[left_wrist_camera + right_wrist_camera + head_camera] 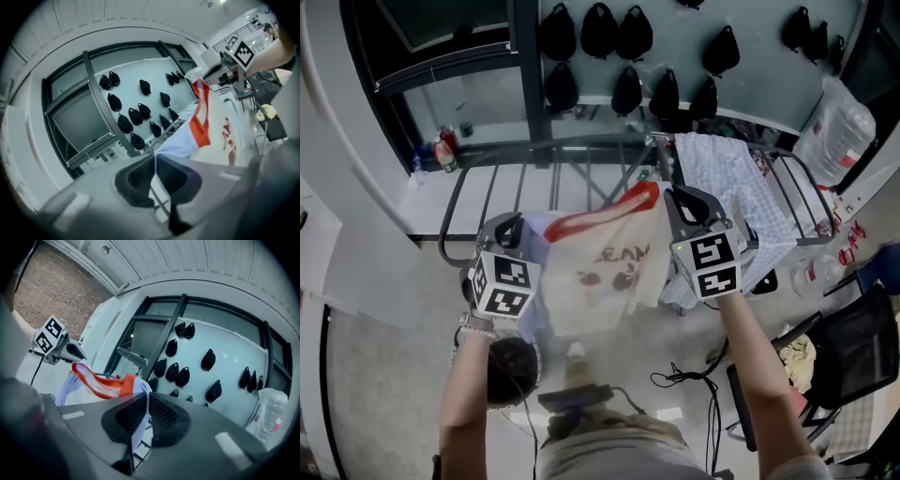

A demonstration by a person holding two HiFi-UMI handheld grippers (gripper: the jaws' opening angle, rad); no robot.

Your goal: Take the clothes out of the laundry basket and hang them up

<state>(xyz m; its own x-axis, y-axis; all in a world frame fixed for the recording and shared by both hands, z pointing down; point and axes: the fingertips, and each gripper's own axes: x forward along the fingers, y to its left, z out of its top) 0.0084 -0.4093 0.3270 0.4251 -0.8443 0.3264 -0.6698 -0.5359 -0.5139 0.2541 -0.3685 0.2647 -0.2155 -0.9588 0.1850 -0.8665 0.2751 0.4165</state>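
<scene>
We have the left tool [154, 164] pinched tight on one pale shoulder edge of the shirt [600, 267], and the fabric runs as a thin fold between its two dark pads. The right tool [146, 409] is clamped the same way on the other shoulder, with a narrow strip of cloth hanging down between its pads. The shirt stretches from one tool to the other. Its orange collar [642, 197] sags between them, and its cream front with the reddish print hangs below both tools. Just ahead of the tools stands the drying rack [581, 142]. On the outer side of the right tool, close beside it, a checked cloth [727, 178] is draped over the rack. Farther ahead of both tools, dark pouches [598, 33] sit in rows on the window pane. Below the tools, near our feet, a black cable [680, 378] lies on the floor.
</scene>
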